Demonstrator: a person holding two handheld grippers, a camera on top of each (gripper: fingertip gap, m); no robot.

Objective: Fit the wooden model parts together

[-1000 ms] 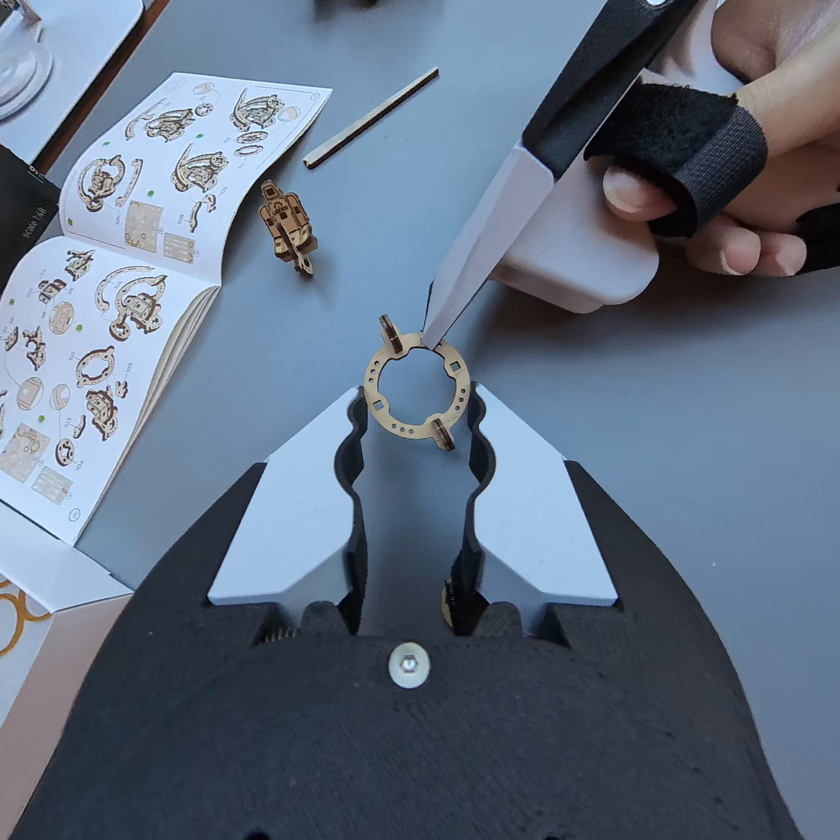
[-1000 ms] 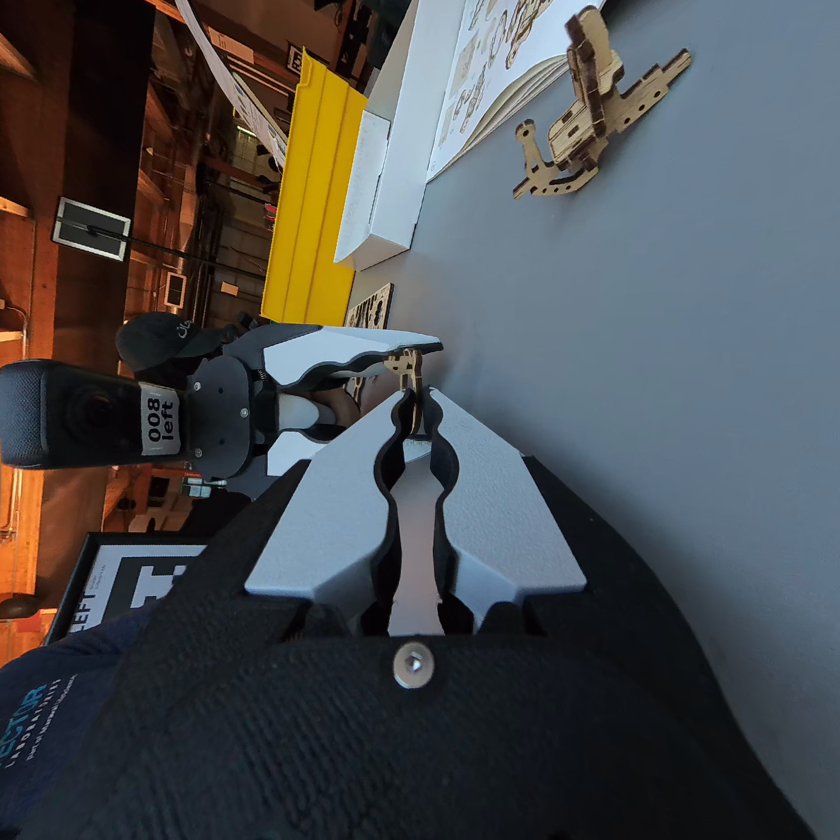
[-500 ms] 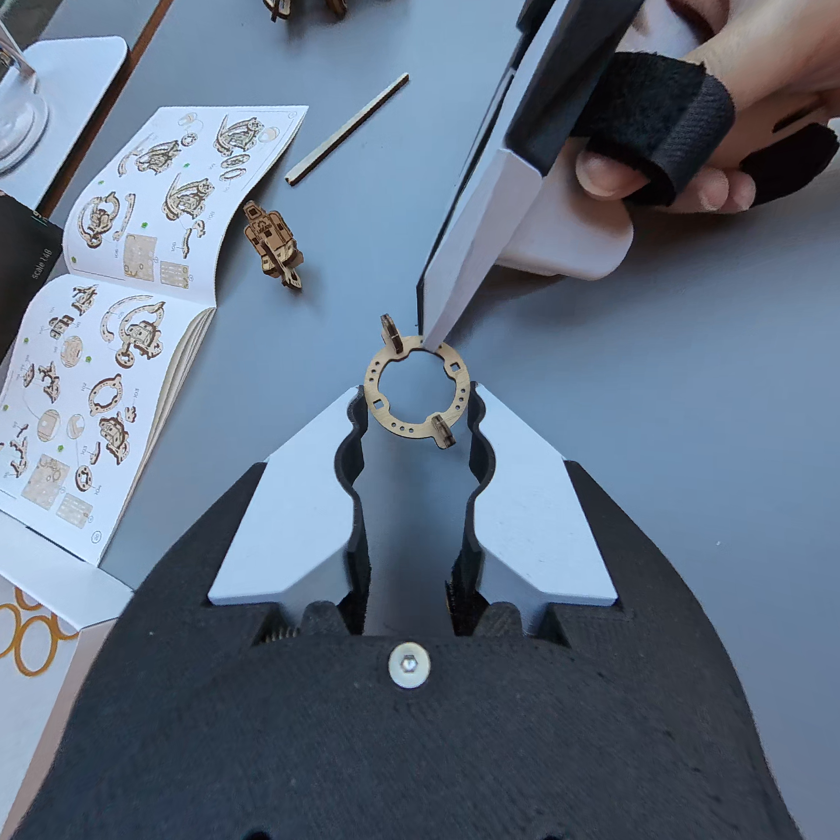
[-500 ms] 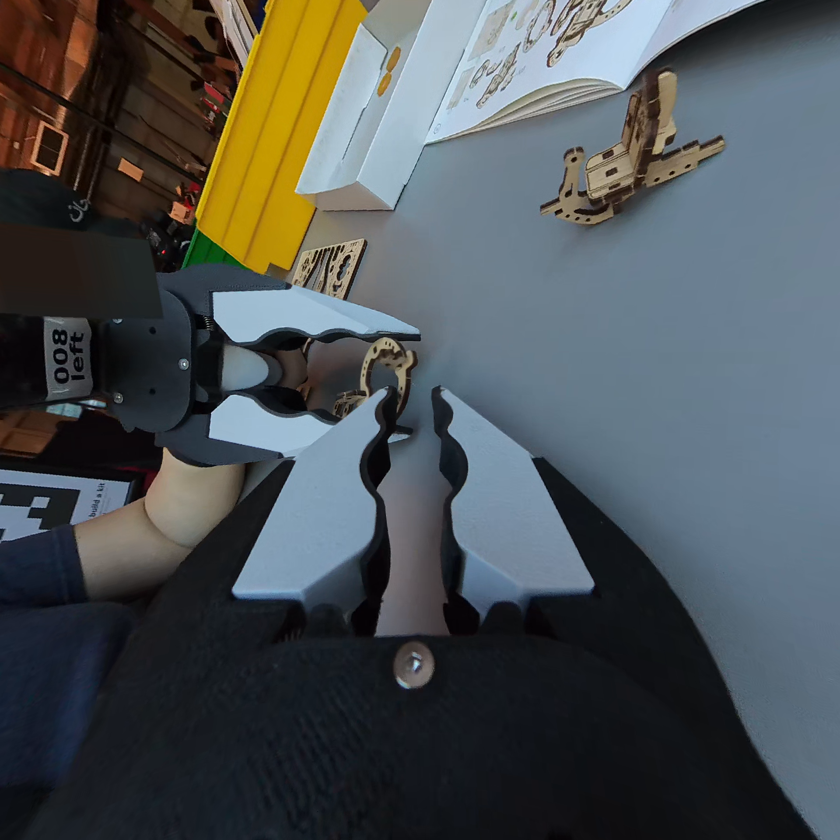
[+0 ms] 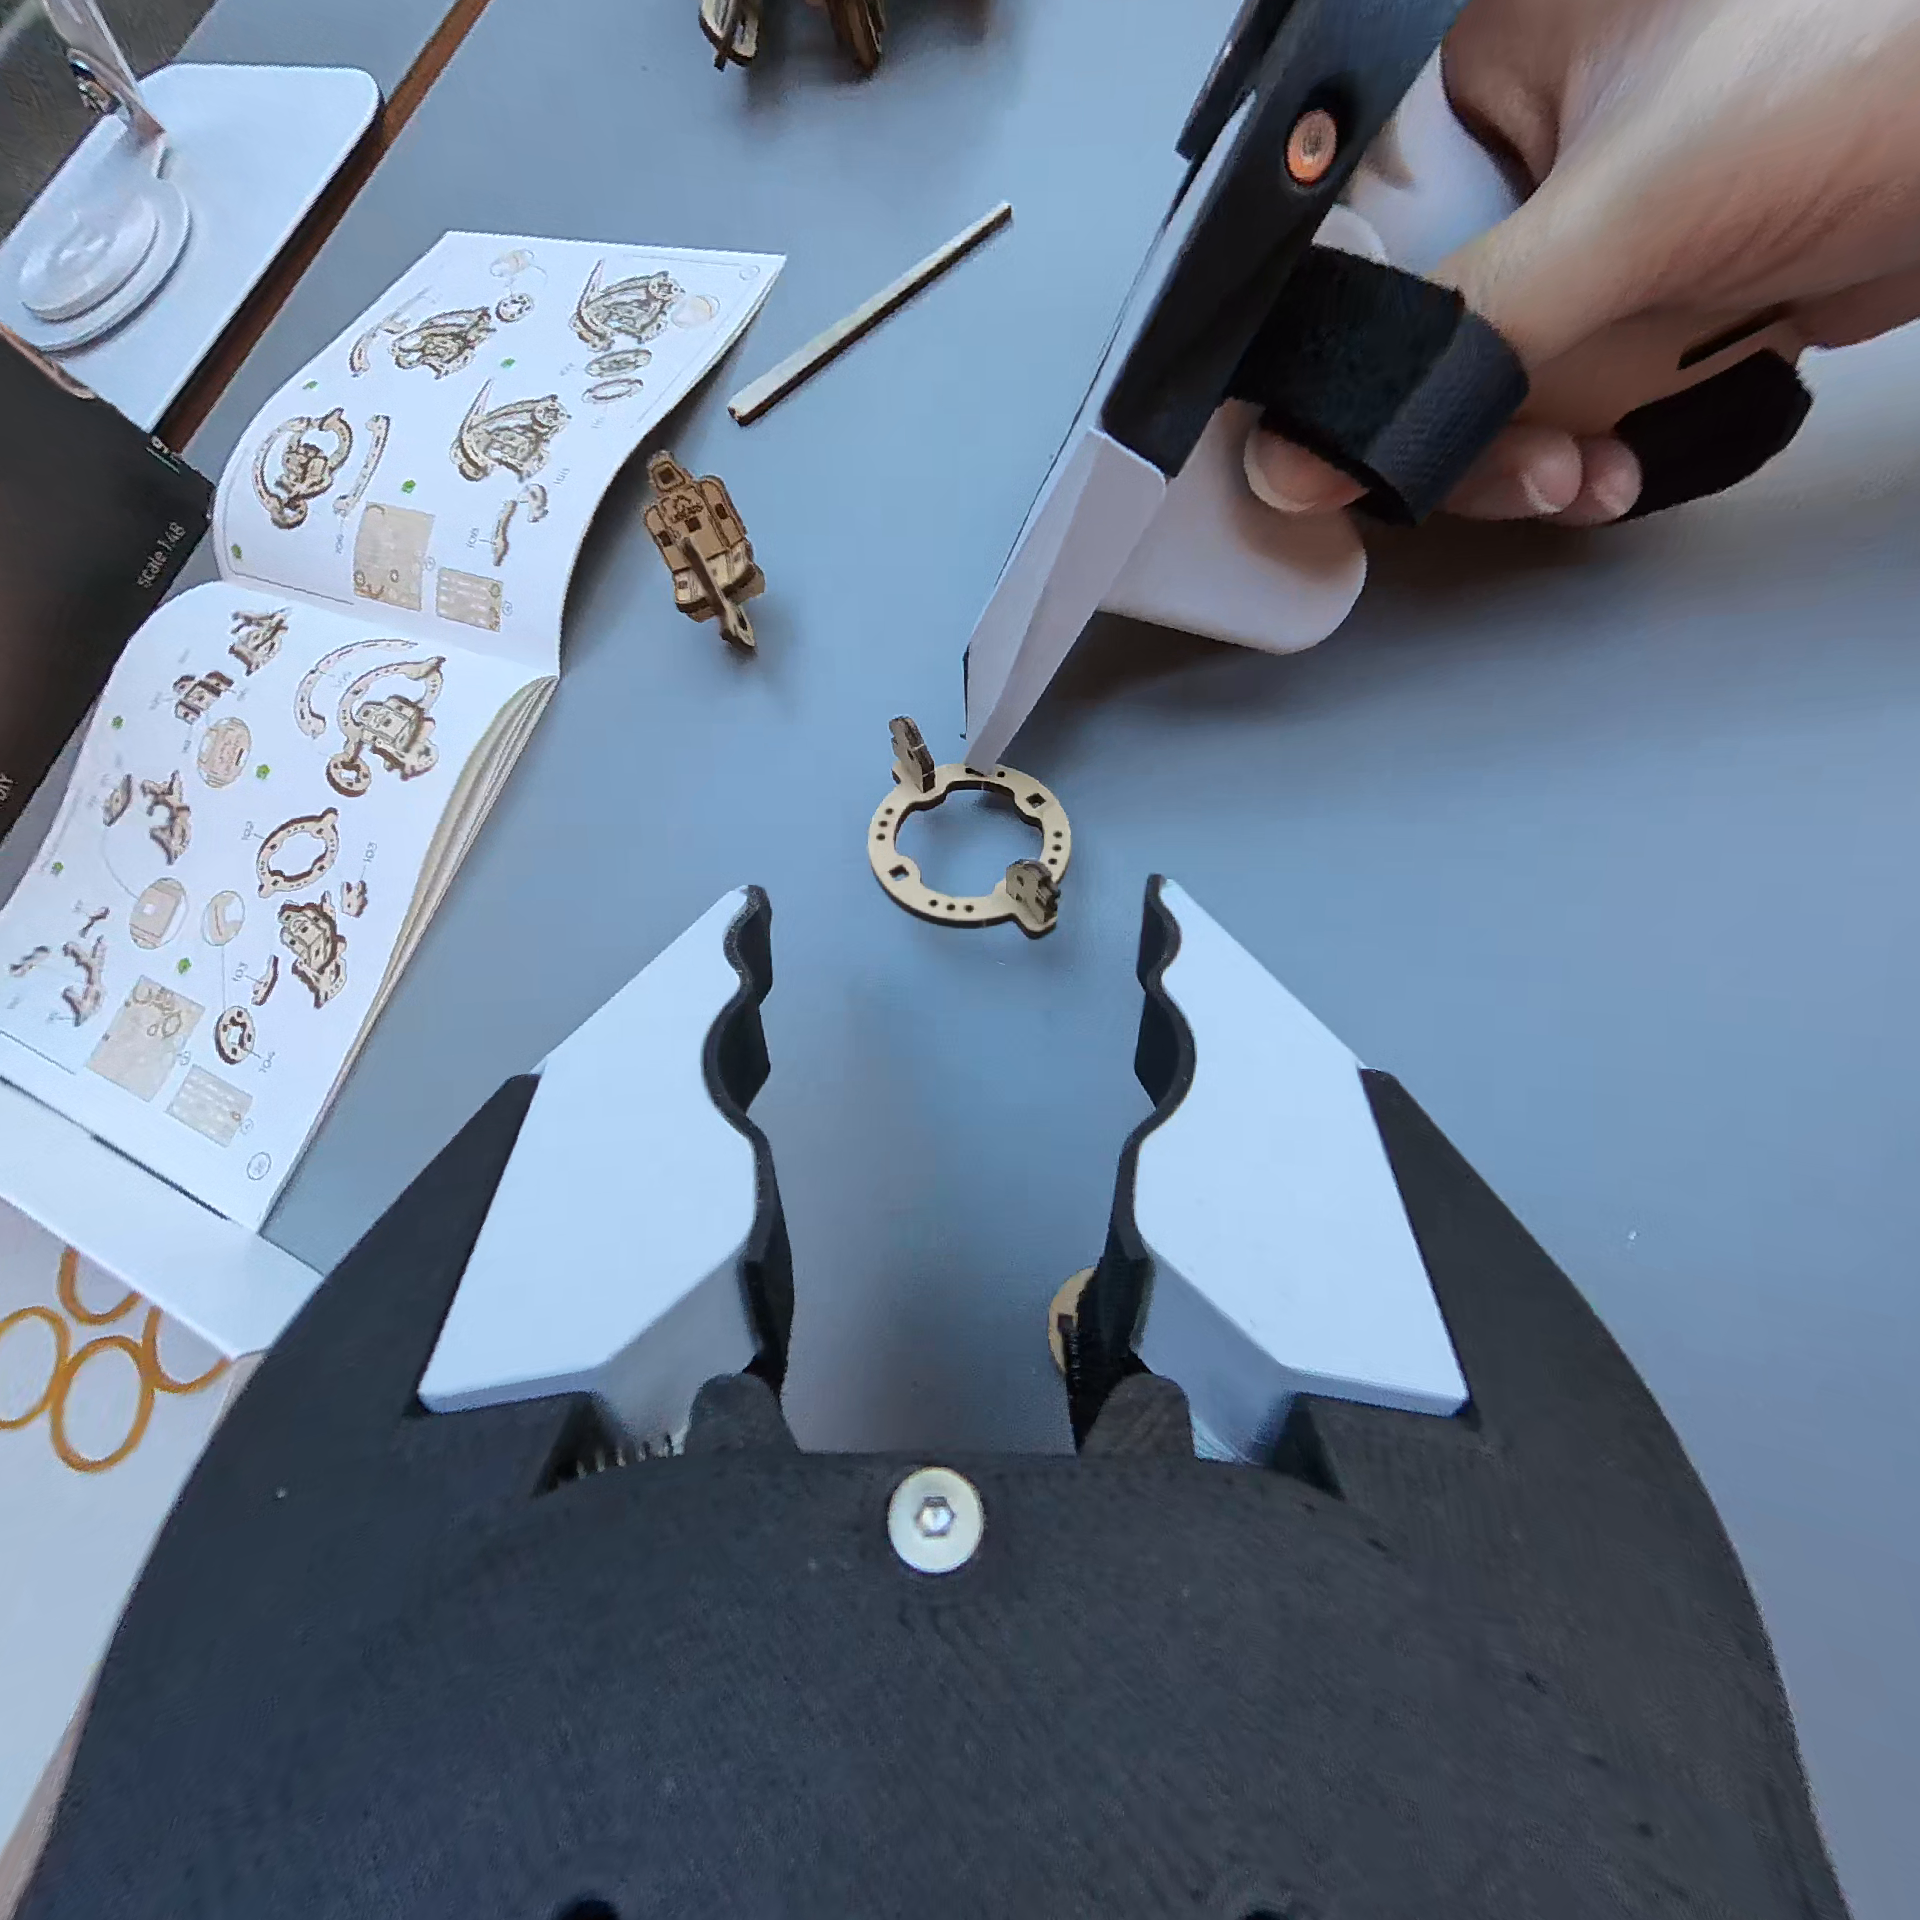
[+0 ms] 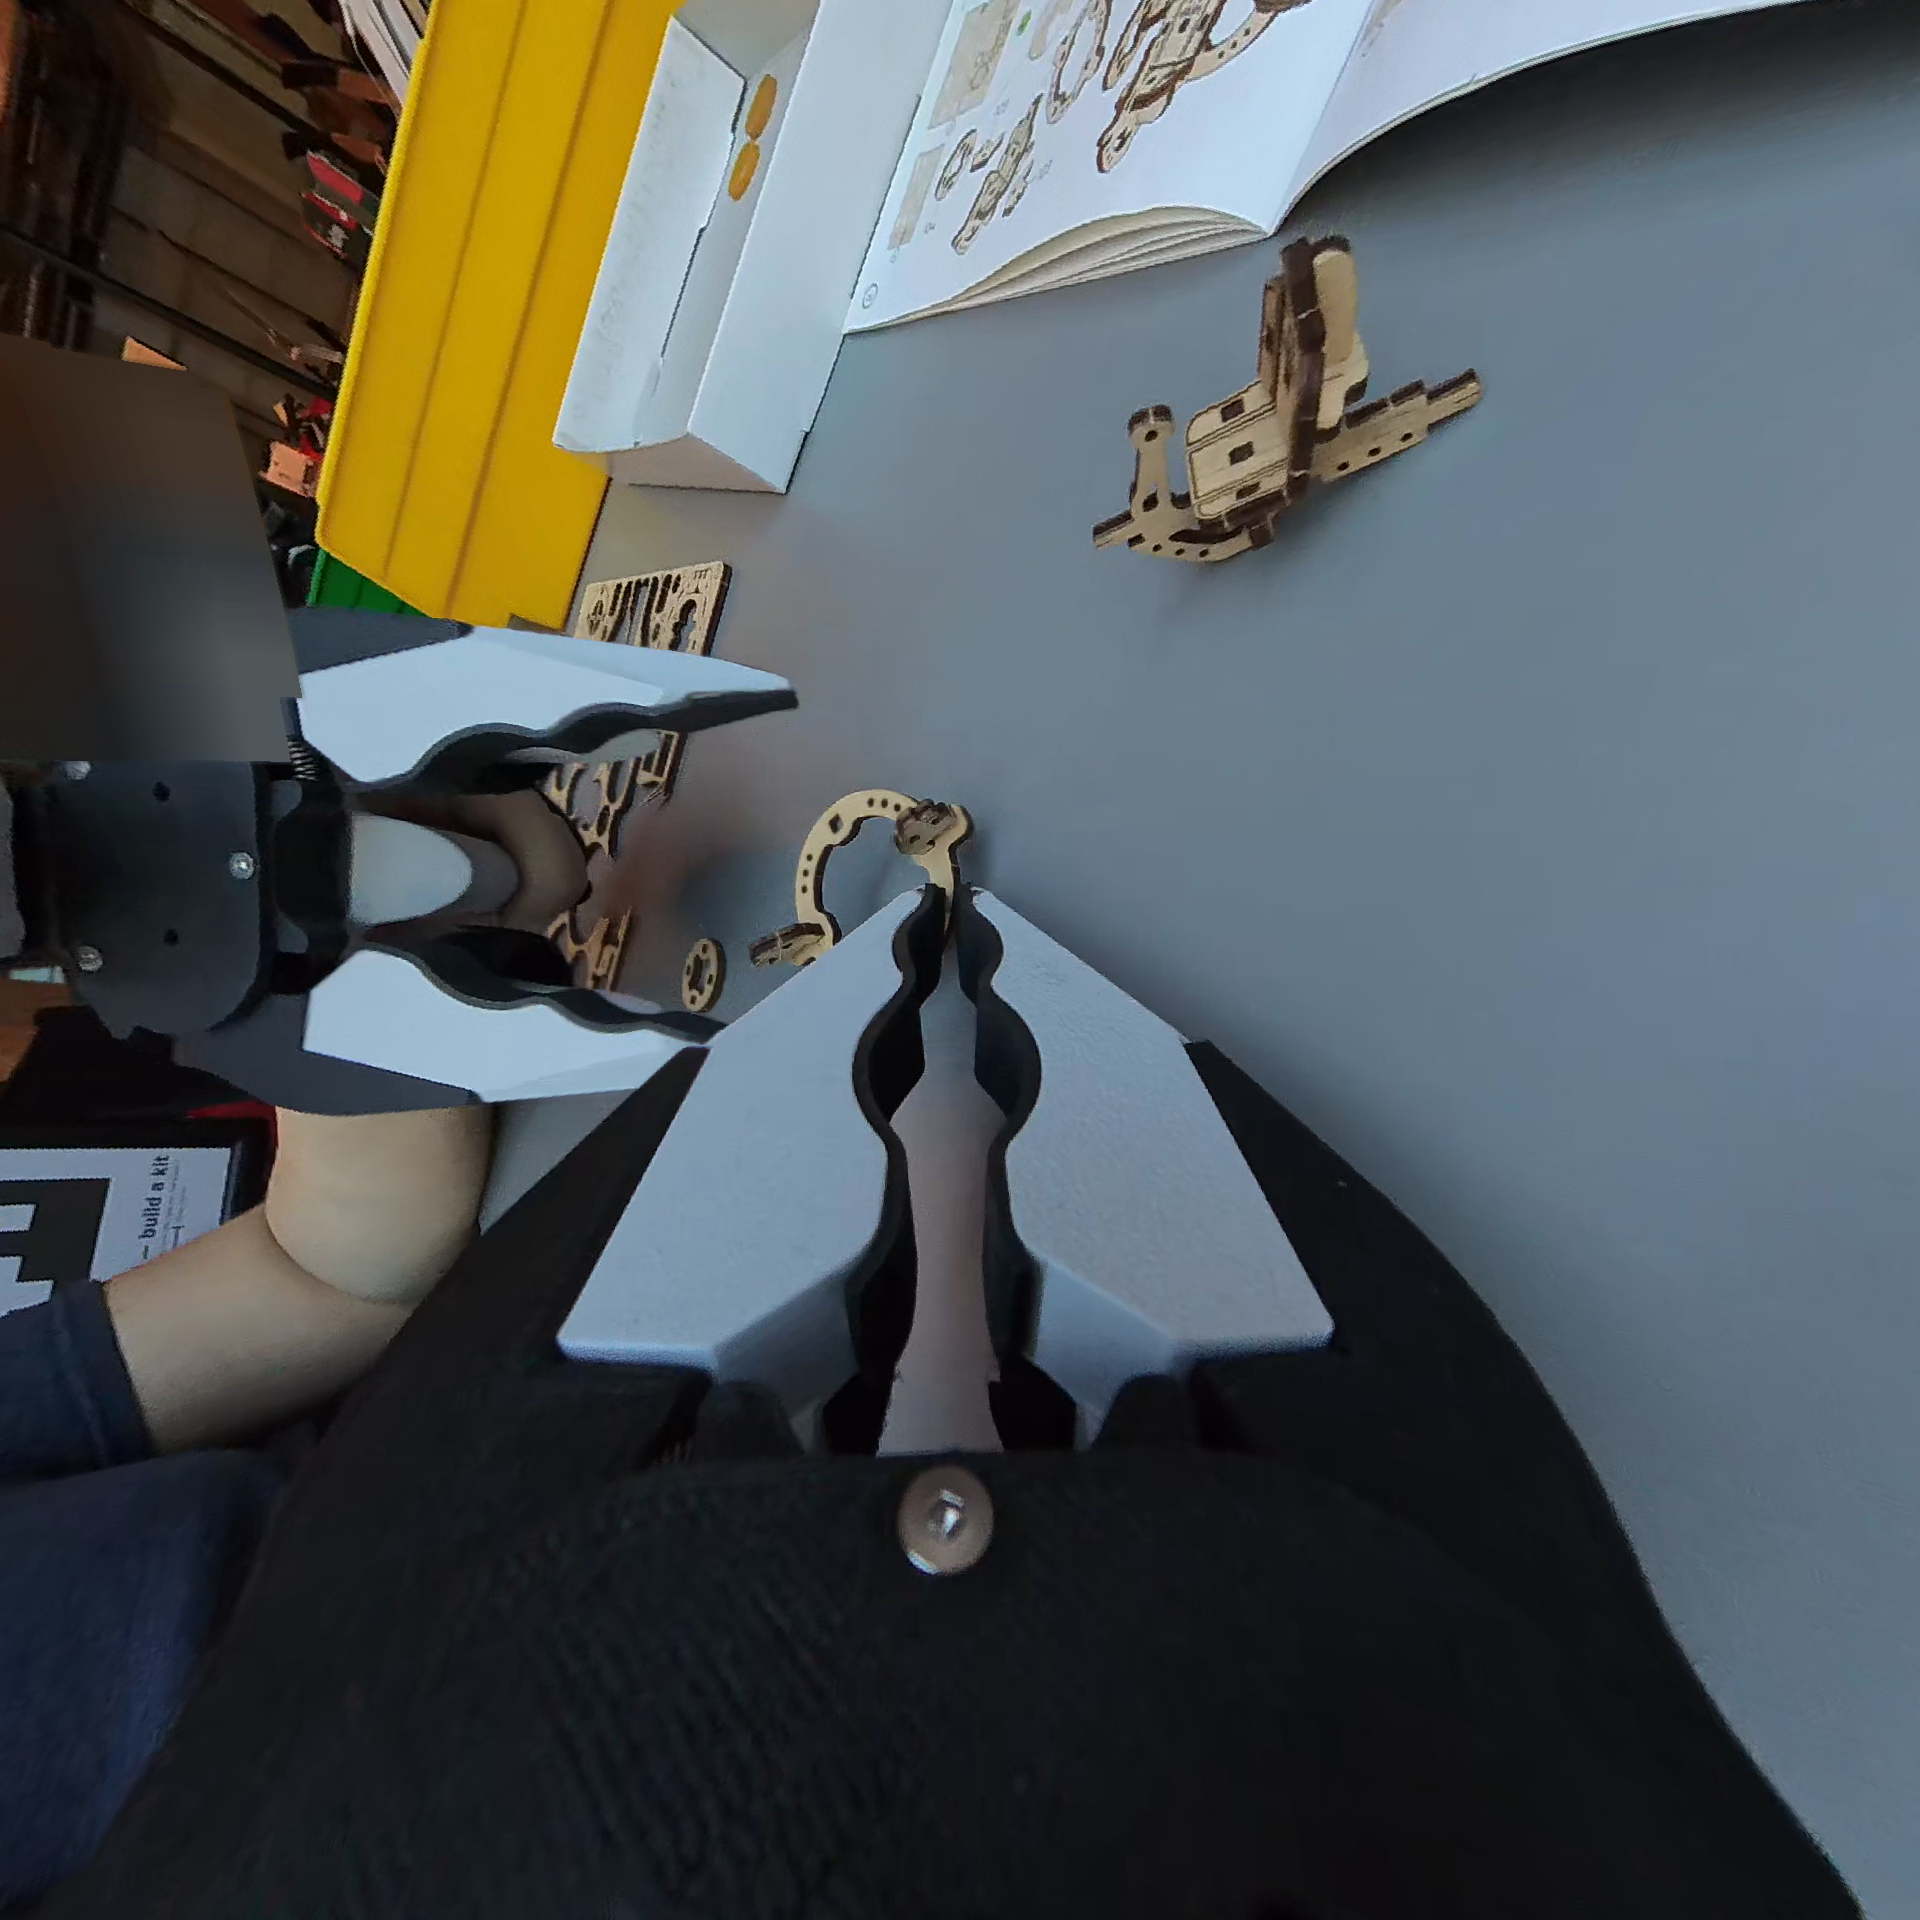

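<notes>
A flat wooden ring (image 5: 896, 868) with two small upright tabs hangs just above the grey table (image 5: 1455, 935). My right gripper (image 6: 951, 902) is shut on the ring's rim; it enters the left wrist view (image 5: 977, 750) from the upper right. The ring also shows in the right wrist view (image 6: 821, 862). My left gripper (image 5: 951, 902) is open and empty, its fingertips just short of the ring on either side; in the right wrist view it (image 6: 753, 862) stands wide open at the left.
A small wooden sub-assembly (image 5: 707, 545) lies beside an open instruction booklet (image 5: 343, 644). A wooden stick (image 5: 868, 312) lies farther back. A white box (image 6: 707, 260), a yellow bin (image 6: 468, 291), a cut-out wooden sheet (image 6: 649, 613) and a small wooden disc (image 6: 703, 971) sit behind the left gripper. Less than 4 cm separates the two grippers' tips. My right gripper's tips are some 15 cm from the wooden stick (image 5: 868, 312).
My left gripper let go of the ring, opened wide and drew back. My right gripper, slightly open half a second ago, has shut on the ring's rim.
</notes>
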